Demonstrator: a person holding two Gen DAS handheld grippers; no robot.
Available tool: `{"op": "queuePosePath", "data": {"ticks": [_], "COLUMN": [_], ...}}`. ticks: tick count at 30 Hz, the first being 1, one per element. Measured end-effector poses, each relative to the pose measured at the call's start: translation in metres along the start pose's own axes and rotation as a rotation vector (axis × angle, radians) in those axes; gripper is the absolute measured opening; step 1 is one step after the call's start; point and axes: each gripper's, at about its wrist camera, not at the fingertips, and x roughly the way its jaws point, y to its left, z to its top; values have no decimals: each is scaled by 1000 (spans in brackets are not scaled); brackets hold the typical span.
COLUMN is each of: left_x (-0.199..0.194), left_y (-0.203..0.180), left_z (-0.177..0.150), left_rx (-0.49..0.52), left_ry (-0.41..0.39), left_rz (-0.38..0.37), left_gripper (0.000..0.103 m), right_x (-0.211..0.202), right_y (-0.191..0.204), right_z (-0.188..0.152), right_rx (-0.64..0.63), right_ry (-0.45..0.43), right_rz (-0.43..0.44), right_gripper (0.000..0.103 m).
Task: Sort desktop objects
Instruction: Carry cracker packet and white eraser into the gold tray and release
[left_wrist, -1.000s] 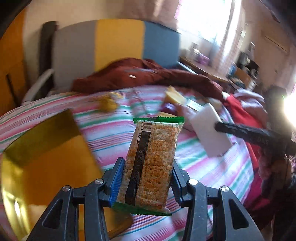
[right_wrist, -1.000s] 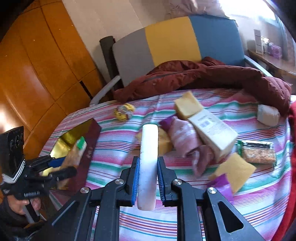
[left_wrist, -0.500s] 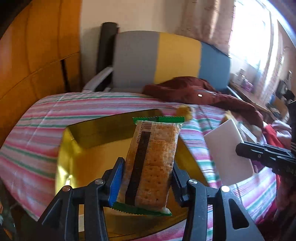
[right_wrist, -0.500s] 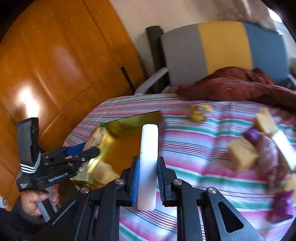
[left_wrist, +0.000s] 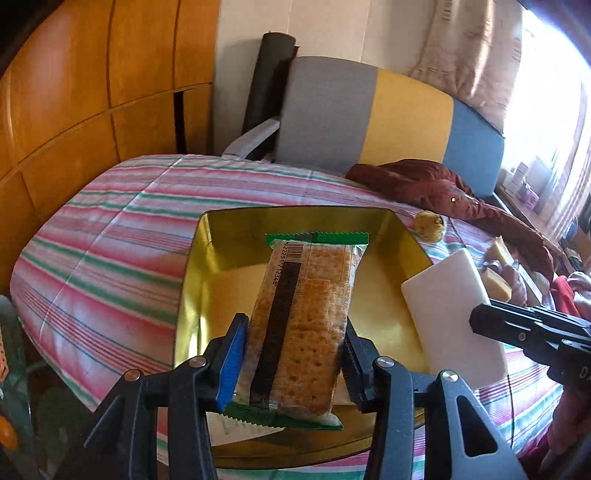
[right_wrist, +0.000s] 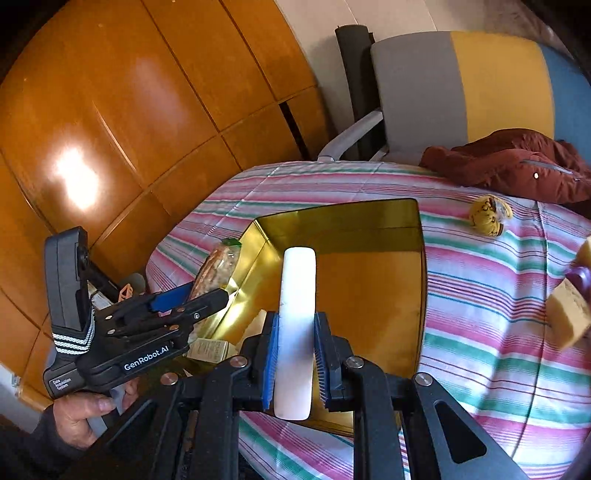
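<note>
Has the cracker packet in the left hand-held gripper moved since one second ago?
Yes. The cracker packet was over the striped cloth, beside the gold box; now it hangs over the box.

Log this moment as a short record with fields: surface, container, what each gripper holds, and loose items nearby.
surface: striped pink, green and white cloth
container: open gold box, some items at its near end
left gripper: shut on clear-wrapped cracker pack with green ends, over the box
right gripper: shut on flat white rounded block, held edge-up over the box
loose items: small yellow crumpled wrapper; tan sponge-like block; dark red jacket at the far edge
</note>
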Motion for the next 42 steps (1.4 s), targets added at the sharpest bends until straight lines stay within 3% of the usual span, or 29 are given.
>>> {"op": "queuePosePath", "data": {"ticks": [15, 20, 23, 28, 30, 37, 42], "left_x": [11, 17, 17, 13, 11, 2, -8], "left_y": [52, 52, 48, 51, 55, 57, 53], "left_z": [3, 1, 0, 0, -1, -3, -4], "left_rx": [-125, -121, -114, -125, -135, -139, -110], "left_ry": [25, 42, 45, 34, 28, 15, -27], "left_rz": [8, 1, -21, 1, 4, 20, 61], "left_gripper": [47, 45, 51, 52, 52, 52, 52], "right_x": [23, 34, 42, 52, 54, 55, 46], "right_y": [15, 21, 23, 33, 35, 38, 37], "right_z": [11, 16, 22, 25, 24, 14, 7], "right_rx": [73, 94, 114, 108, 102, 81, 55], "right_ry": [14, 26, 29, 45, 51, 71, 67], "right_rz": [47, 71, 95, 130, 139, 122, 59], "right_gripper": [19, 19, 22, 22, 32, 37, 61]}}
